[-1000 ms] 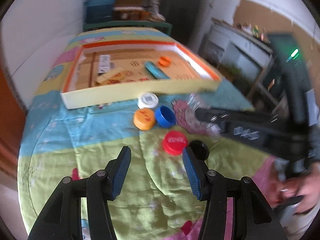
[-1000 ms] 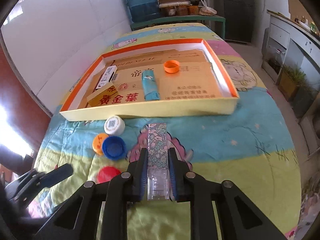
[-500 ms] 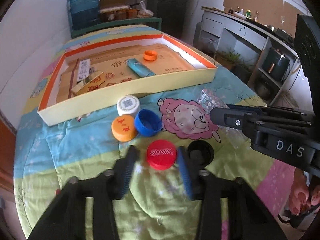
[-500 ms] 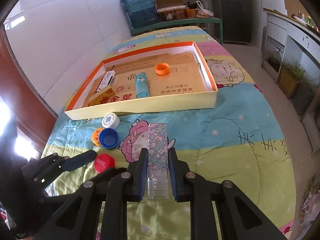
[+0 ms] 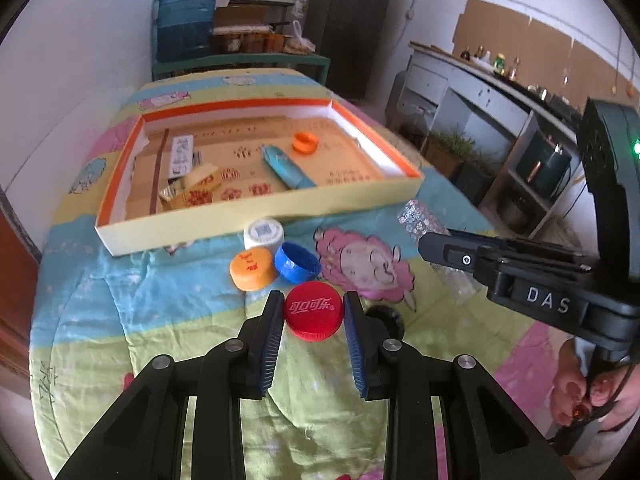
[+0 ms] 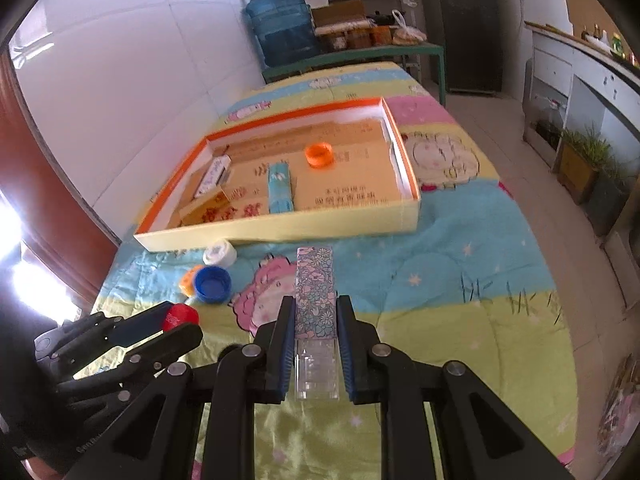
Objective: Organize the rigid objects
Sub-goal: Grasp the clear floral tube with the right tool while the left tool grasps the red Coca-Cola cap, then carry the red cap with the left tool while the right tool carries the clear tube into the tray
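On the patterned quilt (image 5: 120, 340), just short of the shallow orange-rimmed box (image 5: 256, 220), both tools are loaded. The left gripper (image 5: 313, 320) has just drawn its jaws in around the red bottle cap (image 5: 313, 311), and its blue pads now press on the cap's rim from either side; the cap looks lifted slightly off the cloth, though that is hard to be sure of. The right gripper (image 6: 315, 344) pinches a slim floral-printed case (image 6: 315, 292) with a clear end, held lengthwise so it juts forward between the fingers, clear of the quilt.

Still loose on the quilt are a white cap (image 5: 264, 233), an orange cap (image 5: 253, 268), a blue cap (image 5: 297, 262) lying open side up, and a black cap (image 5: 386, 316) partly hidden behind the left finger. Inside the box already lie an orange ring-like cap (image 5: 305, 143), a blue packet (image 5: 286, 166) and some small cartons.

I judge the pickup done and the carry about to begin (two items at once). The next move calls for lifting both loads over the near wall of the box, then releasing them on bare floor inside, away from what is already there.
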The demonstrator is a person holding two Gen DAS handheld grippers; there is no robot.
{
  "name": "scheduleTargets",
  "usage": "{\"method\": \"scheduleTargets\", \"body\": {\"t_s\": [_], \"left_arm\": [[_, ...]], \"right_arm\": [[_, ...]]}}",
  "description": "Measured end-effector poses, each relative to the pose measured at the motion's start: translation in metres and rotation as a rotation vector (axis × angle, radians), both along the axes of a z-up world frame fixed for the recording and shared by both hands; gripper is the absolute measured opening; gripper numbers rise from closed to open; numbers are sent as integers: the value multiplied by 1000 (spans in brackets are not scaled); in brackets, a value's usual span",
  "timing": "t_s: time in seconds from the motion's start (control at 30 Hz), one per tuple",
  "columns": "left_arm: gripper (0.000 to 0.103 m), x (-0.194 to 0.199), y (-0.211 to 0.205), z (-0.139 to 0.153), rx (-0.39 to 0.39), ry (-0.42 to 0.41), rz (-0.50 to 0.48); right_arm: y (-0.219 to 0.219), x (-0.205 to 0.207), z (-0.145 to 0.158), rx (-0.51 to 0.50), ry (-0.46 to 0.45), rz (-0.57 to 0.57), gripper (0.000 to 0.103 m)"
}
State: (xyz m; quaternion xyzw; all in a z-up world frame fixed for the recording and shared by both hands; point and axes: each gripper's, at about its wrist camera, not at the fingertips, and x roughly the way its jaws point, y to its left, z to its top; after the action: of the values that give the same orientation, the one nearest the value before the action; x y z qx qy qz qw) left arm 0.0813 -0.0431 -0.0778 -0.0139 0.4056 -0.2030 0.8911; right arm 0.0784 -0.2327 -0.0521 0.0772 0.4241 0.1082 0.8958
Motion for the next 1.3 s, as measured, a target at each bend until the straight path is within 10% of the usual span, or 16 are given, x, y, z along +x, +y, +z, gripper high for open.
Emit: {"method": "scheduleTargets", "body": {"t_s": [0.7,1.3], "left_arm": [[31,22,19,90,-52,-186,76],[31,84,10,95,-54,-189,121]], "right_arm": [[7,16,62,-60,-140,32,20],[17,61,65,-66,-146,48,20]]}}
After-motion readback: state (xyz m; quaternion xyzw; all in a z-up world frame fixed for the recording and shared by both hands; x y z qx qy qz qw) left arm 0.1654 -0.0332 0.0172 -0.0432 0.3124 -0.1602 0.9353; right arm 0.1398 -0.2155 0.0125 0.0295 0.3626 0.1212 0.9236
